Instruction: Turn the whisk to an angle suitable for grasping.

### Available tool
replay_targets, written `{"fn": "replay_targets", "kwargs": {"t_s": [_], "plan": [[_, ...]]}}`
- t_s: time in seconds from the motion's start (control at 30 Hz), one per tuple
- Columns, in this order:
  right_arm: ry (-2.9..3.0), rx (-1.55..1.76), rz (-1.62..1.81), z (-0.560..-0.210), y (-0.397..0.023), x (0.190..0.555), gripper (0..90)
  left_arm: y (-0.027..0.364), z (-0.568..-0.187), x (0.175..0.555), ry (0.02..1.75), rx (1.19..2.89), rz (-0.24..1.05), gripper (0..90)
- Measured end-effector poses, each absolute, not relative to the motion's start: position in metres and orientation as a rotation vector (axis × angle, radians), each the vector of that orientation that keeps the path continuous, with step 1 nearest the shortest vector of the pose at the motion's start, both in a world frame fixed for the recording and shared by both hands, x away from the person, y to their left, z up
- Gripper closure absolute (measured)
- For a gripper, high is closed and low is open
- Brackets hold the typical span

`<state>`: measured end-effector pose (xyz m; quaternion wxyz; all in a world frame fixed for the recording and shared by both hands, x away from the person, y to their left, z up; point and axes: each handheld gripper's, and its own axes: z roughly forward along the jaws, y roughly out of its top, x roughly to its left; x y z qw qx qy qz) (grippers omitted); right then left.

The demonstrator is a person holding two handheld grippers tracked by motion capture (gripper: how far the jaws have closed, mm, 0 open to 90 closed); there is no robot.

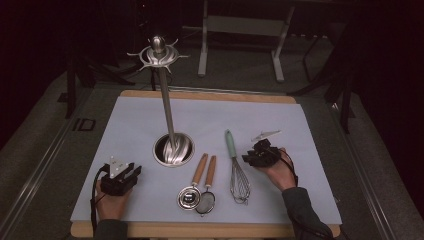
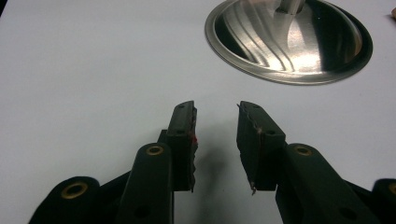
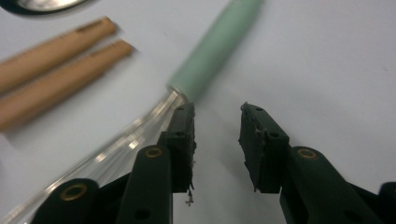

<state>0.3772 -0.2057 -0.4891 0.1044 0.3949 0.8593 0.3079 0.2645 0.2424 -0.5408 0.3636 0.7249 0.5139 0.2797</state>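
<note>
A whisk (image 1: 236, 167) with a mint-green handle (image 3: 219, 46) lies on the pale mat (image 1: 290, 130), right of centre. My right gripper (image 1: 248, 156) is just to its right, low over the mat. Its jaws (image 3: 217, 116) stand open with nothing between them, the whisk's handle and wires passing beside one fingertip (image 3: 183, 122). Two wooden-handled tools, a small metal scoop (image 1: 190, 196) and a mesh strainer (image 1: 205, 202), lie left of the whisk. My left gripper (image 1: 134, 171) rests at the mat's front left, open and empty (image 2: 217, 112), pointing at the steel stand's round base (image 2: 289, 42).
The steel utensil stand (image 1: 167, 110) rises from its base (image 1: 173, 149) at mid-mat, with a ring of hooks at its top (image 1: 159, 54). The mat lies on a wooden tabletop (image 1: 200, 231). A metal frame (image 1: 240, 30) stands on the floor behind.
</note>
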Motion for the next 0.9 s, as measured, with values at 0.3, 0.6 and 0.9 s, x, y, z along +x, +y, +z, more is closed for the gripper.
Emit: {"fn": "replay_targets", "kwargs": {"t_s": [0.3,0.6,0.9], "plan": [[2.567,1.186,0.915,-0.49,-0.177,0.389,58.3,0.242,-0.541,0.264,1.316,1.875,0.722,68.0],[2.58,1.211,0.746,-0.504,-0.155,0.403,56.9,0.241,-0.541,0.264,1.313,1.876,0.724,68.0],[2.603,1.232,0.652,-0.51,-0.151,0.406,61.7,0.241,-0.541,0.264,1.311,1.878,0.727,68.1]]}}
